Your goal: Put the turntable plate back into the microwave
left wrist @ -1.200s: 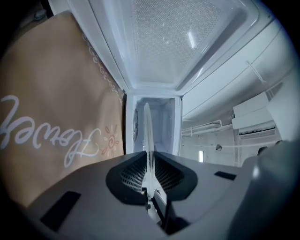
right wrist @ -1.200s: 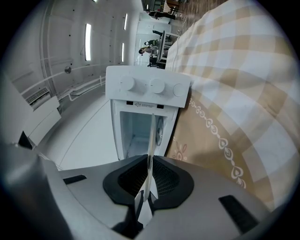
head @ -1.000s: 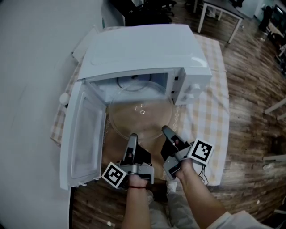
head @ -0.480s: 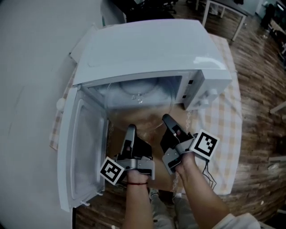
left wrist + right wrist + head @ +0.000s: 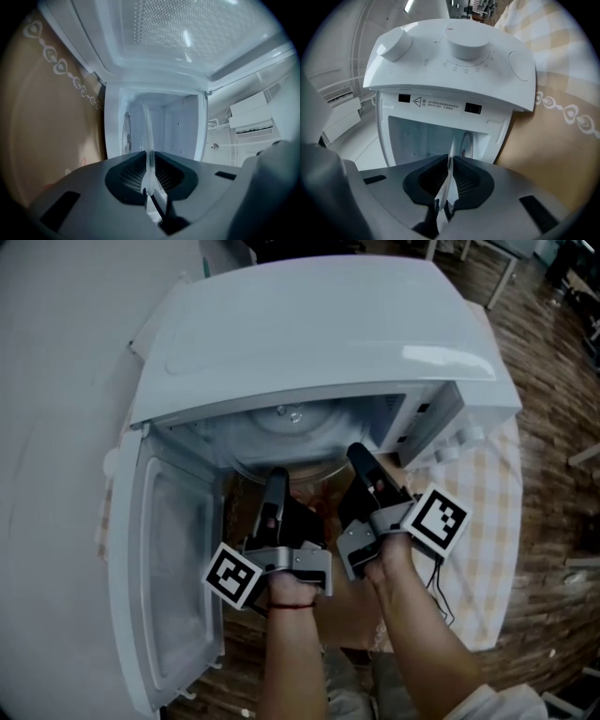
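Left tongs [image 5: 275,486] and right tongs [image 5: 360,463] each clamped on near rim of glass turntable plate [image 5: 295,451]. Plate level, flat face up, mostly inside open microwave [image 5: 309,324].

A plain pale grey wall [image 5: 47,427] fills the head view from 7 to 11 o'clock. From 1 to 5 o'clock runs a brown wooden floor [image 5: 553,512] of short planks laid in a pattern. A beige-and-white checked cloth [image 5: 487,521] hangs over the table edge at 3 to 4 o'clock, and a brown mat [image 5: 342,629] lies on it near 6 o'clock. White table legs [image 5: 502,277] stand at 1 o'clock. In the right gripper view, a bright strip light [image 5: 410,4] glows at 11 o'clock.
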Available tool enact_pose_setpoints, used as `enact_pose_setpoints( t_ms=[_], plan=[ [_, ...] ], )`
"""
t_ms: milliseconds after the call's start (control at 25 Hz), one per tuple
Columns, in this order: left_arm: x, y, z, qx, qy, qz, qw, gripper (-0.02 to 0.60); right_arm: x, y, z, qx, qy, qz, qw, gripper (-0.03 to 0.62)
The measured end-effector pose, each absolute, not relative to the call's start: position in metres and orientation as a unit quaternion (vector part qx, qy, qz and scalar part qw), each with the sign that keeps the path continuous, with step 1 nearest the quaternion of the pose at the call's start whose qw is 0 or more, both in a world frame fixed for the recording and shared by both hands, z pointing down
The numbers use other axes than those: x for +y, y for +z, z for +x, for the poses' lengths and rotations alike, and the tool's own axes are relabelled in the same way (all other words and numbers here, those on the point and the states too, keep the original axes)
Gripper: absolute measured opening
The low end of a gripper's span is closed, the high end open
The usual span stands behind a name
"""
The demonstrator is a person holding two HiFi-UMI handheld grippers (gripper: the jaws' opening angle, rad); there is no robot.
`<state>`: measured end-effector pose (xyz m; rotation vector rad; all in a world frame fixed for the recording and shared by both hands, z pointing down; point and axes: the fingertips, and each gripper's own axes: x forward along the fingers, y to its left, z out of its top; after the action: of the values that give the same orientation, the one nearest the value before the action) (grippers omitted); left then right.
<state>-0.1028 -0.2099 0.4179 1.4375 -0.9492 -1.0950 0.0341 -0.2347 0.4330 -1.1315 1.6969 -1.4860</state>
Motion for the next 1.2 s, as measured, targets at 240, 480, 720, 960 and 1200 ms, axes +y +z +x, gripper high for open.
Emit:
enact_pose_setpoints(
  t_ms=[240,480,720,960,1200],
  plan=[
    [-0.234,0.419,-0.102,-0.394,-0.456,0.598,0.529,0.051,-0.26,0.429,0.035,0.628,-0.557,-0.436,0.325,0.049],
    [-0.249,0.419,-0.102,-0.394,-0.453,0.593,0.537,0.054,-0.273,0.426,0.034,0.62,-0.547,-0.454,0.332,0.049],
    [-0.262,0.422,-0.102,-0.393,-0.443,0.593,0.546,0.054,-0.287,0.429,0.034,0.615,-0.544,-0.465,0.332,0.049],
    [-0.261,0.428,-0.1,-0.393,-0.438,0.589,0.553,0.06,-0.287,0.434,0.035,0.61,-0.549,-0.465,0.333,0.051],
    [-0.266,0.43,-0.1,-0.4,-0.428,0.589,0.556,0.058,-0.293,0.437,0.036,0.607,-0.551,-0.468,0.332,0.051]
  ],
)
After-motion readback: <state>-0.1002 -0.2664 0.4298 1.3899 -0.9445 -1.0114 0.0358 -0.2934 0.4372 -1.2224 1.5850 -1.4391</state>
